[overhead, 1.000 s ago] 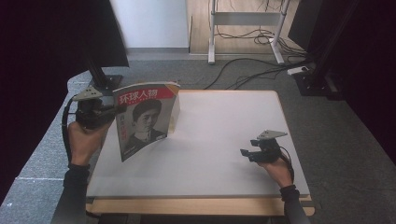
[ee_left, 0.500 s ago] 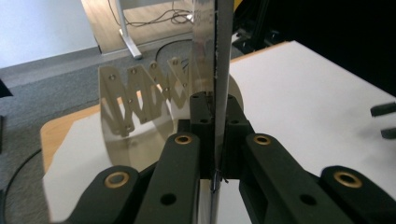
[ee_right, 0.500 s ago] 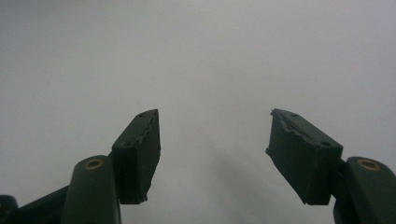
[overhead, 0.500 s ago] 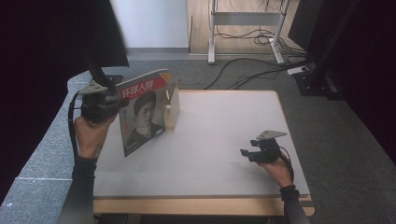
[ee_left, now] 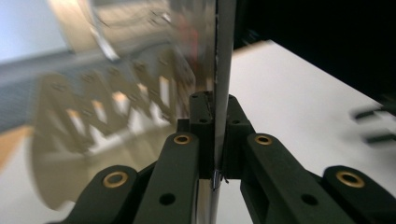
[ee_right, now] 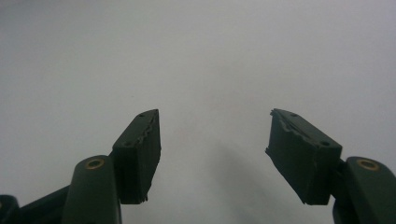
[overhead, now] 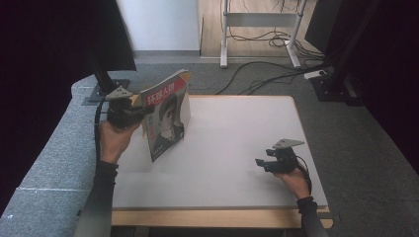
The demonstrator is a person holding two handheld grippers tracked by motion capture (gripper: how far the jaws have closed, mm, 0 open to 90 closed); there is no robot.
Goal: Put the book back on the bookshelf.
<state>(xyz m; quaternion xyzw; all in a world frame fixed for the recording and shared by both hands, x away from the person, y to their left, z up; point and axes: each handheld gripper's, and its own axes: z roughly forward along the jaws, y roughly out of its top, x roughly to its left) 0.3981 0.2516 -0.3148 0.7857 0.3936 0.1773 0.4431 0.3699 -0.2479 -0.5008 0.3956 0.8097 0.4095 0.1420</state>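
The magazine [overhead: 165, 116] carries a red band across the top of its cover with large white Chinese characters, reading 环球人物 as far as the high view lets me tell. Smaller print lower on the cover is too small to read.

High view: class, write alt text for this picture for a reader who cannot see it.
A person's left tool holds a magazine up off a white table by its edge, the cover with a portrait facing the camera. The right tool rests open and empty near the table's right side, and cables cross the grey floor beyond.
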